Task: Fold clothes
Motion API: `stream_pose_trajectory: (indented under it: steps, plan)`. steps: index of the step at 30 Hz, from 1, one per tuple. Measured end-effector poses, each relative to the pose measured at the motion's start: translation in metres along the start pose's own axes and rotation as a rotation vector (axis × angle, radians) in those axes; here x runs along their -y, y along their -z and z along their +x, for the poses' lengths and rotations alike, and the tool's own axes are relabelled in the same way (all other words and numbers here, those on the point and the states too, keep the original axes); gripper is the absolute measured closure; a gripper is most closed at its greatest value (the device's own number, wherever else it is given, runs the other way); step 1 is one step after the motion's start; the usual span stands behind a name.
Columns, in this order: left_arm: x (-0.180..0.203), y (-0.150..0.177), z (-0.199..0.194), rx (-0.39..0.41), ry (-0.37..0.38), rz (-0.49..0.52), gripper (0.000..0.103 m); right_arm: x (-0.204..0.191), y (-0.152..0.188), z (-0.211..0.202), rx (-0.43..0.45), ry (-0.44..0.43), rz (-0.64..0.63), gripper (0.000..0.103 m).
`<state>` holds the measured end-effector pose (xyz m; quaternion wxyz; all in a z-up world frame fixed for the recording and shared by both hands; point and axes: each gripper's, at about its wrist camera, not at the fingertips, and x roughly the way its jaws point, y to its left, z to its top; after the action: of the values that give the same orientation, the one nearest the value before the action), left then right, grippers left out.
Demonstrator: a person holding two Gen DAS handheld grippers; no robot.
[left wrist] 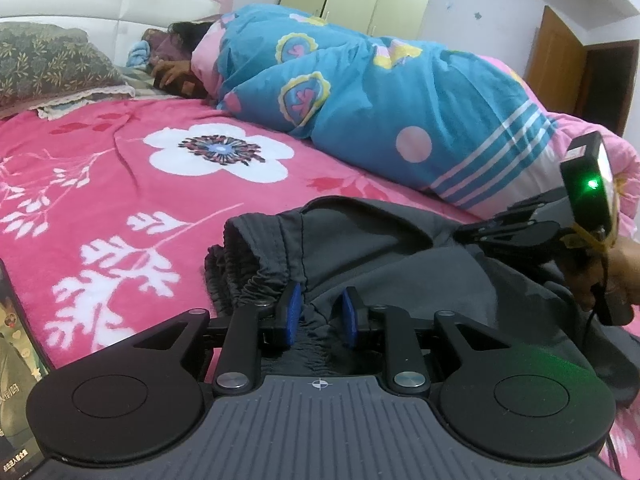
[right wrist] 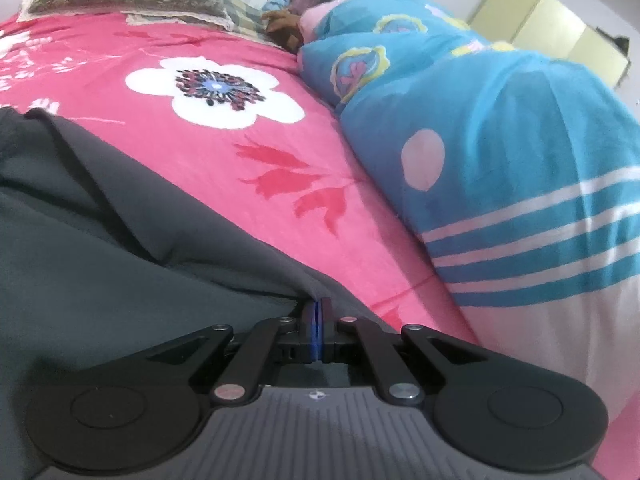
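1. At the far left of the left wrist view a phone (left wrist: 18, 364) is seen lying at the edge of the pink floral bedspread (left wrist: 120, 184); it plays no part in the fold.

2. The task's thing, a pair of dark grey trousers (left wrist: 380, 256), is spread low on the bedspread, near the striped end of a blue quilt (left wrist: 400, 92) under which a person is lying. The elastic waistband (left wrist: 248, 276) is bunched at the trousers' left end.

3. The left gripper (left wrist: 320, 314) is set on the gathered waistband: its blue pads (left wrist: 294, 308) are only part-closed, with a thick bundle of ruched cloth between them. The cloth appears to be pressed from both sides, so it is judged to be held.

4. Further right, the right gripper (right wrist: 316, 330) is seen fully closed; its pads are together on a thin edge of the grey cloth at the side of the trousers nearest the quilt. A hand (left wrist: 612, 280) is seen carrying it.

5. The cloth is judged light, soft and limp, with no stiffness of its own, so anything left unsupported can be expected to sag and crease.

6. The elastic band is the thickest and surest place to be taken; a thin single edge is judged likelier to slip from the pads if pulled hard.

7. Nothing fragile is involved; the plush bedspread may drag on the cloth when it is slid.
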<state>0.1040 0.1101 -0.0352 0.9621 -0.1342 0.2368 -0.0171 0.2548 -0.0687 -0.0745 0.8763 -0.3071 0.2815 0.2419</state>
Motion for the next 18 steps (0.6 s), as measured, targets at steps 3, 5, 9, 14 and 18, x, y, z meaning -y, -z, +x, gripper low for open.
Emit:
stream_pose_trajectory:
  steps: [3,5,9,14,18]
  plan:
    - [-0.001,0.0,0.0,0.0,0.001,-0.001,0.08,0.016,0.002,0.01,-0.033,-0.006,0.128,0.102]
    - [-0.001,0.0,0.0,0.001,0.002,-0.001,0.08,0.028,0.005,0.015,-0.05,-0.003,0.211,0.102]
    - [-0.001,0.001,0.001,0.005,0.002,-0.001,0.08,0.051,0.012,0.013,-0.063,0.021,0.369,0.101]
    - [-0.001,0.002,-0.001,0.023,0.0,-0.002,0.08,0.072,0.026,-0.014,-0.027,0.112,0.49,0.085]
    - [-0.002,0.002,-0.009,0.068,-0.007,-0.015,0.078,0.084,0.042,-0.058,0.034,0.187,0.558,0.078]
